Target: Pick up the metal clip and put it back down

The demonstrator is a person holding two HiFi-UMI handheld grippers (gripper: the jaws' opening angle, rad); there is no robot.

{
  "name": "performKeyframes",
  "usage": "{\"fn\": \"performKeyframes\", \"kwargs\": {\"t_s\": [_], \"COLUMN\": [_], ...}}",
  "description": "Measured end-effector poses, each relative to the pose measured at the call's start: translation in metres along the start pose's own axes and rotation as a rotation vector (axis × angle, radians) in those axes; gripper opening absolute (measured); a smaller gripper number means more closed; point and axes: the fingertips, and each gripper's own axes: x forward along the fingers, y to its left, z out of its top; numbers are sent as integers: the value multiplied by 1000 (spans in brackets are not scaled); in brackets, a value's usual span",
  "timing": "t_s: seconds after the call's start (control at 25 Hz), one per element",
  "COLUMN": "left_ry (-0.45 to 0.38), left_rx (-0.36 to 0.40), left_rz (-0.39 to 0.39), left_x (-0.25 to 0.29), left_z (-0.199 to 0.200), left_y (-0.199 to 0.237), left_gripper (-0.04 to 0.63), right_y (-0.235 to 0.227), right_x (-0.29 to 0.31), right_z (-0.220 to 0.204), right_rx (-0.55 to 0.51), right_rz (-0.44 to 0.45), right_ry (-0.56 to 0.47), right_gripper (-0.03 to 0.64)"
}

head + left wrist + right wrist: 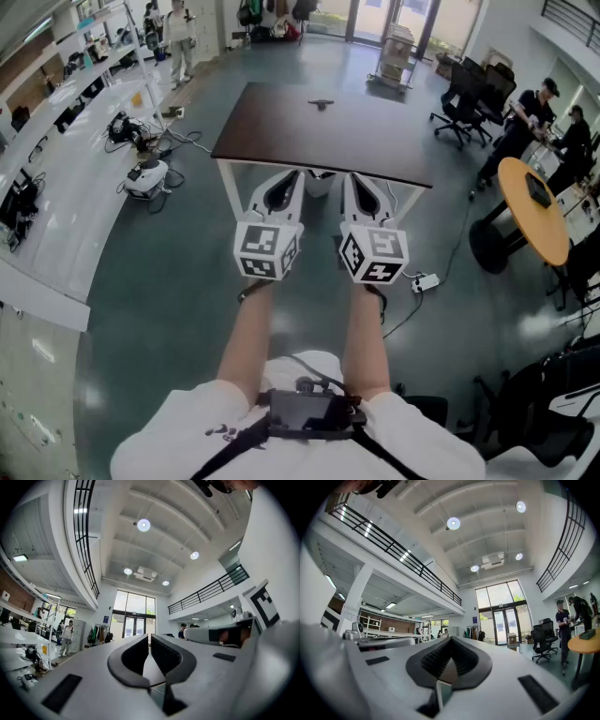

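Note:
The metal clip [321,103] is a small dark piece lying near the far edge of the dark brown table [281,141], seen only in the head view. Both grippers hover side by side before the table's near edge, well short of the clip. My left gripper [287,176] [149,636] has its jaws together with nothing between them. My right gripper [357,177] [450,638] is likewise shut and holds nothing. Both gripper views look up into the hall and show neither the clip nor the tabletop.
A round orange table [539,211] and black office chairs [464,103] stand at the right, with seated people beyond. White workbenches [56,216] line the left. Cables and a device [145,178] lie on the floor, and a power strip [424,281] sits near my right.

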Motion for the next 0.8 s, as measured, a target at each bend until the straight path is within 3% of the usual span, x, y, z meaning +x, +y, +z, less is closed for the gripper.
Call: {"fn": "performKeyframes", "kwargs": {"t_s": [0.28, 0.44, 0.64, 0.8], "left_ry": [-4, 3, 49, 52], "left_rx": [22, -23, -92, -110], "left_rz": [-62, -64, -56, -56], "left_x": [-2, -6, 9, 35], "left_z": [-21, -34, -58, -69], "left_y": [36, 51, 72, 85], "left_gripper": [29, 29, 29, 29], "right_y": [26, 27, 31, 19], "right_x": [34, 42, 72, 96], "right_z": [-34, -48, -66, -71], "right_rx": [37, 63, 20, -13], "right_rz": [-65, -103, -86, -78], "right_ry": [26, 36, 102, 91], "right_gripper": [6, 6, 6, 6]}}
